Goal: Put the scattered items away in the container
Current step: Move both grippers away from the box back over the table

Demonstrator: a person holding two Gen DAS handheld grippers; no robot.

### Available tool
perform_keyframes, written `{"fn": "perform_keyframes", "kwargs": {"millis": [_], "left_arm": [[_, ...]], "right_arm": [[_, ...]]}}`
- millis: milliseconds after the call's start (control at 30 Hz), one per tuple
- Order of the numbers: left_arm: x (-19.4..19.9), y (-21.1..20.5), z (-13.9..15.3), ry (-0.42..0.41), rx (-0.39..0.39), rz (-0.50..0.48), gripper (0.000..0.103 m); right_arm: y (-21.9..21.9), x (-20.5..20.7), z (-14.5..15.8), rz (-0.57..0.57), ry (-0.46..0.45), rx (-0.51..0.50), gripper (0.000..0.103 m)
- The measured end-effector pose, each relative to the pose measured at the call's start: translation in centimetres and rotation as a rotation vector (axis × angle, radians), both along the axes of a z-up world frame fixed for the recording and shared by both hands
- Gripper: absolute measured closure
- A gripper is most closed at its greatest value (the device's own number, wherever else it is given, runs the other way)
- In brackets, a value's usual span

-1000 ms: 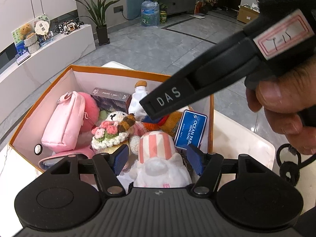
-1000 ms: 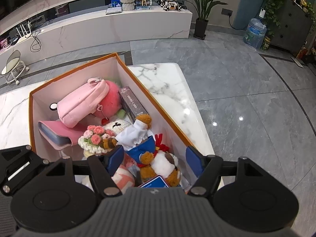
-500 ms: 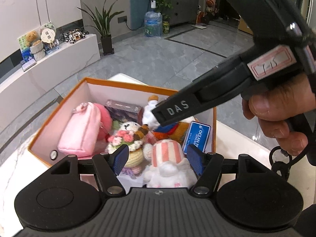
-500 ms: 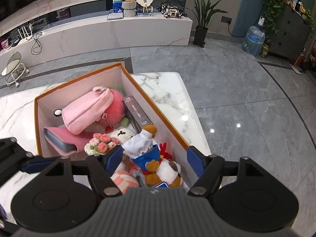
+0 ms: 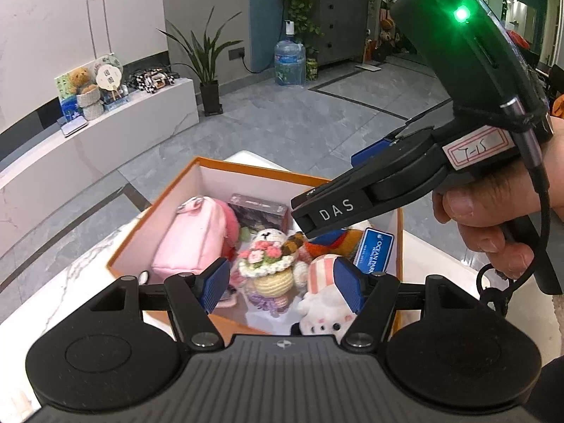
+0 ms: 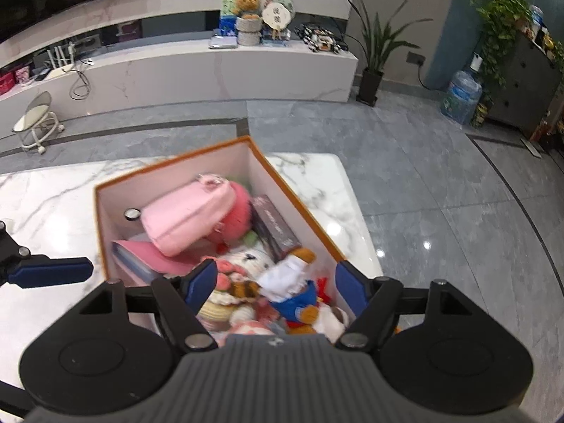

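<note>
1. Hovering above the near end of the orange-rimmed box (image 5: pixel 197 172), the left gripper (image 5: pixel 282 283) has its blue-padded jaws spread apart with nothing between them.
2. The right gripper (image 6: pixel 275 285) hangs over the same box from the other side, its jaws likewise wide apart and empty; that view is somewhat blurred.
3. The box stands on a white marble table (image 6: pixel 317 172), and its white inside is crowded with soft things.
4. A pink pouch (image 5: pixel 190 236) leans at the far left end against a round pink plush (image 6: pixel 241 211), with a dark card box (image 5: pixel 259 211) just beside them along the far wall.
5. A crocheted flower bouquet (image 5: pixel 268 264) sits in the middle, touching a small white crocheted bear (image 5: pixel 269 237) behind it.
6. A white plush with a pink-striped cap (image 5: pixel 324 292) lies at the near end, partly behind the left gripper's right finger.
7. A blue Ocean Park tag (image 5: pixel 373 250) stands tilted against the right wall.
8. In the right wrist view, a stuffed duck in a blue top (image 6: pixel 294 289) lies along the right wall, and a pink folder (image 6: pixel 148 255) rests flat under the pouch.
9. A person's hand (image 5: pixel 493 218) grips the right tool's handle, its green light (image 5: pixel 461 14) lit.
</note>
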State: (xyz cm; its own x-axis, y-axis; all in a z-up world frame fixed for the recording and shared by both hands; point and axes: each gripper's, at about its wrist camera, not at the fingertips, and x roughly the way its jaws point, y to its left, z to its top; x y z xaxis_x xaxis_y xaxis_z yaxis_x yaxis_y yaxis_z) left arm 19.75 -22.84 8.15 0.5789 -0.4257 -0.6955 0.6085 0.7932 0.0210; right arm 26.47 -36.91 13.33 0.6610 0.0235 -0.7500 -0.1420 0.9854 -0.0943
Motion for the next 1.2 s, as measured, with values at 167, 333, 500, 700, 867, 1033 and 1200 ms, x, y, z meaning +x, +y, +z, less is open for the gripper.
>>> {"fn": "perform_keyframes", "kwargs": {"millis": [167,333,500,700,867,1033,1200], "left_arm": [[-0.7,3.0,0.8,-0.02,-0.004,0.027,0.024],[-1.2,7.0,1.1,-0.028,0.003,0.088,0.023],[-1.7,11.0,1.5,-0.035,0.011,0.149,0.023],[-2.3,16.1,1.8,-0.043,0.014,0.224,0.022],[-2.5,21.2,1.1,-0.037,-0.001,0.293,0.021],[-2.3,26.9,0.5,-0.037,-0.031,0.376,0.02],[-2.1,32.3,-0.6,-0.051,-0.084,0.501,0.02]], "right_arm": [[1.9,-0.7,1.2,0.041,-0.039,0.003,0.023],[4.0,-1.2,1.7,0.083,-0.06,-0.01,0.023],[5.9,-1.6,1.9,0.116,-0.068,-0.029,0.023],[8.5,-2.3,2.2,0.173,-0.084,-0.028,0.022],[10.9,-3.0,1.7,0.25,-0.078,-0.012,0.022],[13.5,-3.4,0.1,0.304,-0.039,-0.034,0.022],[15.9,-3.5,-1.8,0.347,-0.001,-0.064,0.023]]}}
